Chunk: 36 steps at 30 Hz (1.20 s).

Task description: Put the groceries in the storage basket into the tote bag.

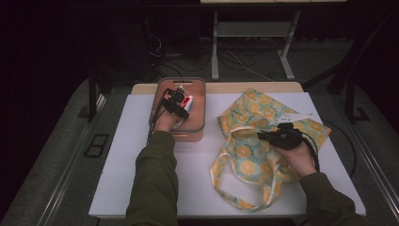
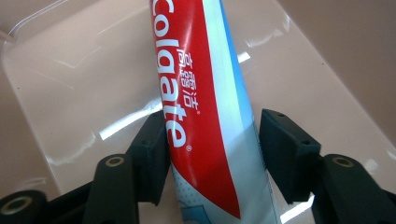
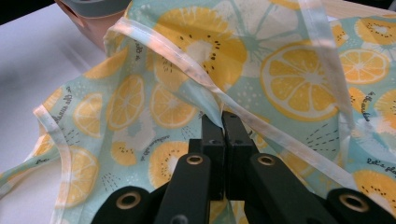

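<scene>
A red, white and blue Colgate toothpaste tube (image 2: 201, 116) lies in a pink bin (image 1: 197, 128) at the table's back middle; the tube (image 1: 188, 102) shows beside my hand there. My left gripper (image 1: 175, 106) is down inside the bin, open, its jaws either side of the tube (image 2: 212, 135); the left jaw touches it and a thin gap shows at the right jaw. A cloth tote bag (image 1: 251, 113) printed with lemon slices lies to the right. My right gripper (image 1: 263, 135) is shut on a fold of the bag's hem (image 3: 222, 121), and the bag's fabric (image 3: 280, 79) spreads beyond it.
A white board (image 1: 141, 188) covers the table. The bag's long handles (image 1: 235, 197) trail toward the front edge. A white strip-like object (image 1: 295, 117) lies on the bag's far right. Table legs and cables (image 1: 235, 56) stand on the floor behind.
</scene>
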Tool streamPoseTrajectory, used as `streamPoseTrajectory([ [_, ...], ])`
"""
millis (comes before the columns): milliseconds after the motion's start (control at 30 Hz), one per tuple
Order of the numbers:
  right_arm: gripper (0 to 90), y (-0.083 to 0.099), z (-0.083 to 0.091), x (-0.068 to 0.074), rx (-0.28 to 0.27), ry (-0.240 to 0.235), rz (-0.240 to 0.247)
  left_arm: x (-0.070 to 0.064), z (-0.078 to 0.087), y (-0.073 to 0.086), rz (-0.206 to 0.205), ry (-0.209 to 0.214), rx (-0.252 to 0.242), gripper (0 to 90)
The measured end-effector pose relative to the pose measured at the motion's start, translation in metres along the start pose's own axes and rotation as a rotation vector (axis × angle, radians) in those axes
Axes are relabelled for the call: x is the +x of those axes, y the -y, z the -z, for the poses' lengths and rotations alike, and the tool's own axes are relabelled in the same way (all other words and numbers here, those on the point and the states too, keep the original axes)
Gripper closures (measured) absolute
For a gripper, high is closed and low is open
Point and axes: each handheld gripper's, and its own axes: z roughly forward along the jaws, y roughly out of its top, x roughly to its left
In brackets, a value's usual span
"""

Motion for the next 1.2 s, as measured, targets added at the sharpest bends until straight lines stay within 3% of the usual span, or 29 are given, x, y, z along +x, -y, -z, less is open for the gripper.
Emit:
streamPoseTrajectory([
  [133,88.8,0.0,0.0,0.0,0.001,0.002,0.001,-0.004,0.0,-0.001,-0.043,0.03,0.003,55.7],
  [200,88.9,0.0,0.0,0.0,0.002,0.003,0.001,-0.007,-0.001,-0.001,-0.071,0.024,0.009,63.6],
  [300,88.9,0.0,0.0,0.0,0.001,0.004,0.001,-0.008,0.0,-0.001,-0.081,0.023,0.005,70.6],
  [433,88.9,0.0,-0.001,0.0,0.004,0.004,0.001,-0.008,0.002,-0.002,-0.076,0.022,0.004,72.4],
  [633,88.9,0.0,-0.001,0.0,0.002,0.002,0.001,-0.011,0.004,-0.005,-0.102,0.021,0.001,72.7],
  [733,88.9,0.0,-0.001,0.0,0.002,0.001,-0.001,-0.007,0.012,-0.007,-0.091,0.029,-0.043,72.7],
  [867,88.9,0.0,-0.001,-0.001,0.001,0.001,-0.003,-0.003,0.028,-0.012,-0.108,0.029,-0.091,72.6],
  [1200,88.9,0.001,-0.002,-0.002,0.004,0.001,-0.002,-0.01,0.071,-0.008,-0.133,0.129,-0.174,72.7],
])
